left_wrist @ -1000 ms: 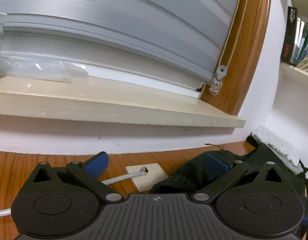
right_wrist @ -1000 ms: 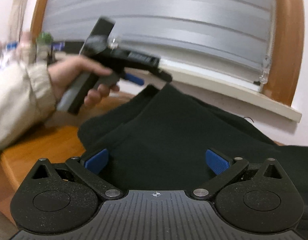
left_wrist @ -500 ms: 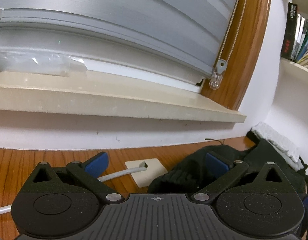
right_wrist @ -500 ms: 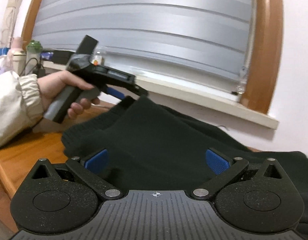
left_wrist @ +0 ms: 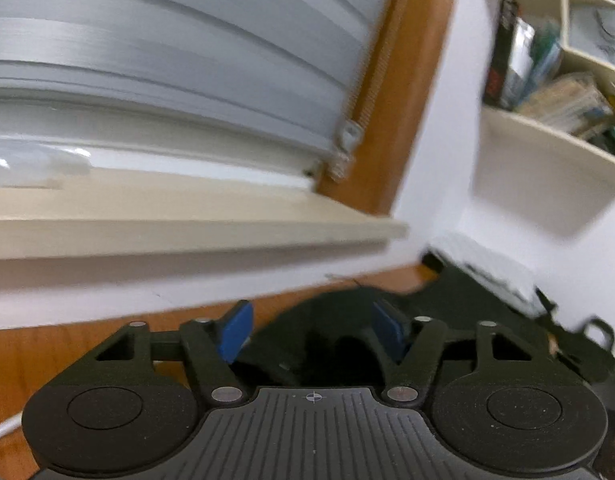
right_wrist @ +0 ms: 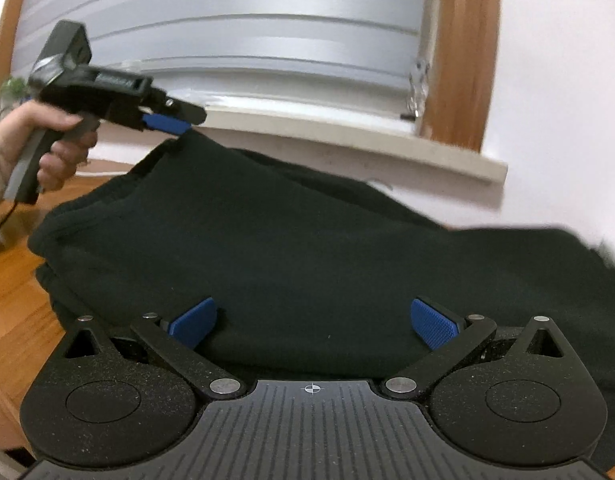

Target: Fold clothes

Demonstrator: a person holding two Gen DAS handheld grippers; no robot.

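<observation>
A black knit garment lies folded over on the wooden table. In the right wrist view my left gripper, held in a hand, pinches the garment's upper left corner and lifts it. In the left wrist view the jaws of the left gripper stand narrowed with black cloth between the blue pads; the frame is blurred. My right gripper is open just above the near edge of the garment, touching nothing that I can see.
A beige window sill and grey blinds run along the back wall. A wooden window frame stands at the right. A white shelf with books hangs at the far right. A white folded cloth lies in the corner.
My left gripper's jaws have narrowed onto the cloth and it has swung right, lifting the garment's corner. My right gripper has stayed open, shifting slightly right over the garment.
</observation>
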